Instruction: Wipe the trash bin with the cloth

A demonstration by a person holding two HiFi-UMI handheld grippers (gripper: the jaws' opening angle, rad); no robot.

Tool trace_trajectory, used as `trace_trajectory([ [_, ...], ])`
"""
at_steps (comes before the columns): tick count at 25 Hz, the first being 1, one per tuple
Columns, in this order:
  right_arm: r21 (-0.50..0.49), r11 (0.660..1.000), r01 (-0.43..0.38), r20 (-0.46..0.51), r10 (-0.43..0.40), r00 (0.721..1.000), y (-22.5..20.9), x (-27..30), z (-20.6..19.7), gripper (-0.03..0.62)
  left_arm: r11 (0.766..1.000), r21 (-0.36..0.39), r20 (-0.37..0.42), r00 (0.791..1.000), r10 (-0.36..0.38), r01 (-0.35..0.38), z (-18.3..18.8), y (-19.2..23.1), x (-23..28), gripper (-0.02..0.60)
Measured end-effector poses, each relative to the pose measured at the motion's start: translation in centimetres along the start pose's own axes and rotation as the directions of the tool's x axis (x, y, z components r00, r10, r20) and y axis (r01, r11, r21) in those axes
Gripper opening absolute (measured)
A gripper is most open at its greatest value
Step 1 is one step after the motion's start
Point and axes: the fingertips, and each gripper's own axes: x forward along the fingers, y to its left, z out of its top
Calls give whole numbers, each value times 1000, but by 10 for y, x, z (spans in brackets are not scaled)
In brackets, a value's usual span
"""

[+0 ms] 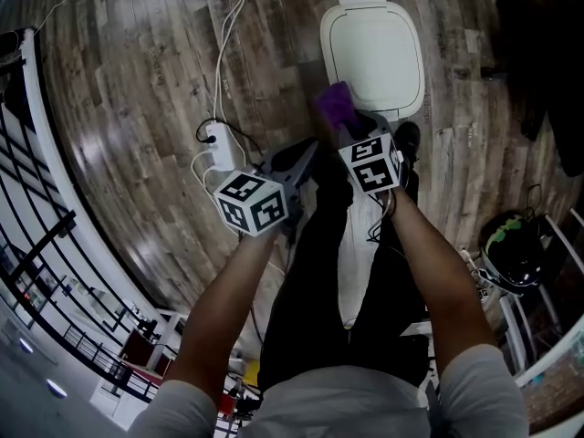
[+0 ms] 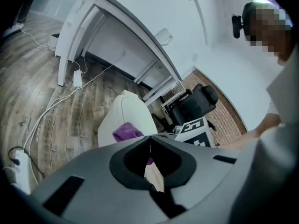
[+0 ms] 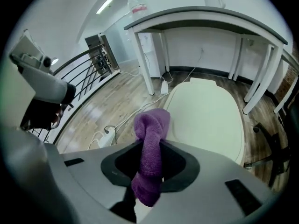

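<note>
A white trash bin (image 1: 374, 53) with a closed lid stands on the wooden floor ahead; it also shows in the left gripper view (image 2: 124, 118) and the right gripper view (image 3: 210, 115). My right gripper (image 1: 339, 121) is shut on a purple cloth (image 3: 150, 148), bunched between its jaws and held over the bin's near left edge (image 1: 336, 105). The cloth also shows from the left gripper view (image 2: 126, 132). My left gripper (image 1: 306, 153) is shut with nothing in it, to the left of the right one and short of the bin.
A white power strip (image 1: 217, 140) with cables lies on the floor left of the bin. A white desk (image 3: 205, 17) stands behind it. A black railing (image 1: 36, 199) runs along the left. A black chair (image 2: 194, 104) and a dark bag (image 1: 516, 245) are to the right.
</note>
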Motion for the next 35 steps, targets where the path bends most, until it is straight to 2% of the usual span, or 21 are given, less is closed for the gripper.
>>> trace_trajectory([
  [6, -11, 999, 42, -35, -42, 998, -31, -10, -25, 97, 1000, 0, -12, 1000, -15, 15, -5, -10, 13, 5],
  [21, -14, 999, 43, -49, -44, 998, -108, -42, -57, 97, 999, -3, -56, 998, -38, 38, -8, -56, 85, 5],
  [27, 1, 997, 72, -59, -72, 996, -155, -51, -72, 97, 999, -11, -73, 997, -39, 38, -10, -71, 116, 5],
  [35, -45, 985, 164, -106, -168, 980, -237, -66, -79, 97, 999, -25, -71, 997, -39, 38, 0, -83, 147, 5],
])
